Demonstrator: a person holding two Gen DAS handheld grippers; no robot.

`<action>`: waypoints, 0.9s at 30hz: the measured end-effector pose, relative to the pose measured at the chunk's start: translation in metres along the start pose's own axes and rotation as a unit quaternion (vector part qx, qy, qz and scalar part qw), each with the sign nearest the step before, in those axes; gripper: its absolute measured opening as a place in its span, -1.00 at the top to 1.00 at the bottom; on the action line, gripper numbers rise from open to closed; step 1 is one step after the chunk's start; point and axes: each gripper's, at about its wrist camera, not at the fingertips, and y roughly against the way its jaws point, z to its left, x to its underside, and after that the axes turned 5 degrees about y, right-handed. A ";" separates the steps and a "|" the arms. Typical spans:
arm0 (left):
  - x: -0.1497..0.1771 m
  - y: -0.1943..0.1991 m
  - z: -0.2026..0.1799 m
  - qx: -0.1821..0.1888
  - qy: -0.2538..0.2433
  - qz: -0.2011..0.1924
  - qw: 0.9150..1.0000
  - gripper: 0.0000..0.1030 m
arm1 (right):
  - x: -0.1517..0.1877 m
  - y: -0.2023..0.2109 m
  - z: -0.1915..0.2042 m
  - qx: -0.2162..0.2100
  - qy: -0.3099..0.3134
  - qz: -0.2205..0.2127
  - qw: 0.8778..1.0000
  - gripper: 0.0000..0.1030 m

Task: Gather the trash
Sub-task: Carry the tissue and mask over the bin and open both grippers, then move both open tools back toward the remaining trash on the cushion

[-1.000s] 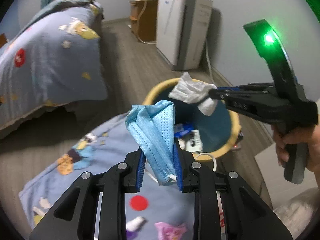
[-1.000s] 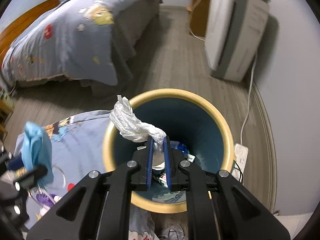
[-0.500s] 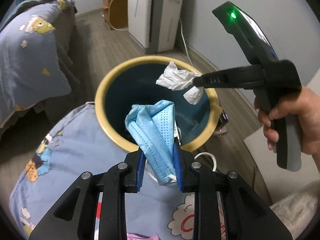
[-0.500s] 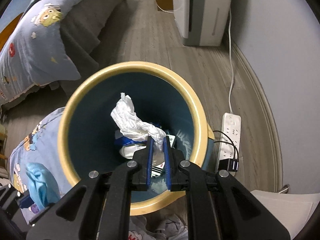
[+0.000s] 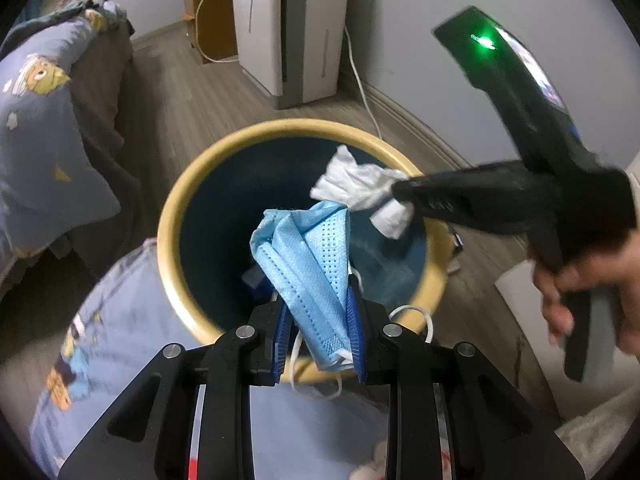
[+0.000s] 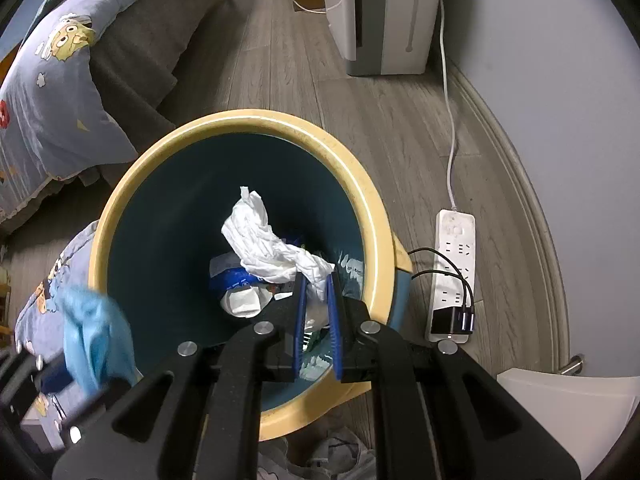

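A round bin with a yellow rim [image 5: 188, 196] [image 6: 132, 172] and dark blue inside stands on the floor, with several scraps at its bottom. My left gripper [image 5: 319, 312] is shut on a folded blue face mask [image 5: 308, 256], held over the bin's near side; the mask's white ear loops dangle below. My right gripper [image 6: 316, 300] is shut on a crumpled white tissue [image 6: 264, 240] and hangs over the bin's mouth. From the left wrist view the right gripper [image 5: 404, 196] comes in from the right, tissue [image 5: 356, 184] at its tip, a hand [image 5: 580, 300] on its handle.
A bed with a blue cartoon quilt [image 5: 36, 128] [image 6: 52, 88] lies left of the bin, and more quilt [image 5: 120, 340] spreads just before it. A white appliance [image 5: 292, 28] stands by the far wall. A power strip [image 6: 454, 272] with plugs lies right of the bin.
Both grippers have sunk and drawn in over the bin, which now looks larger. The mask moved from beside the rim to above the opening. Both grips are unchanged.
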 end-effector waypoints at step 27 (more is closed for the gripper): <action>0.008 0.011 0.040 -0.047 0.055 -0.066 0.995 -0.84 | -0.012 0.028 0.005 0.002 -0.002 -0.090 0.996 -0.89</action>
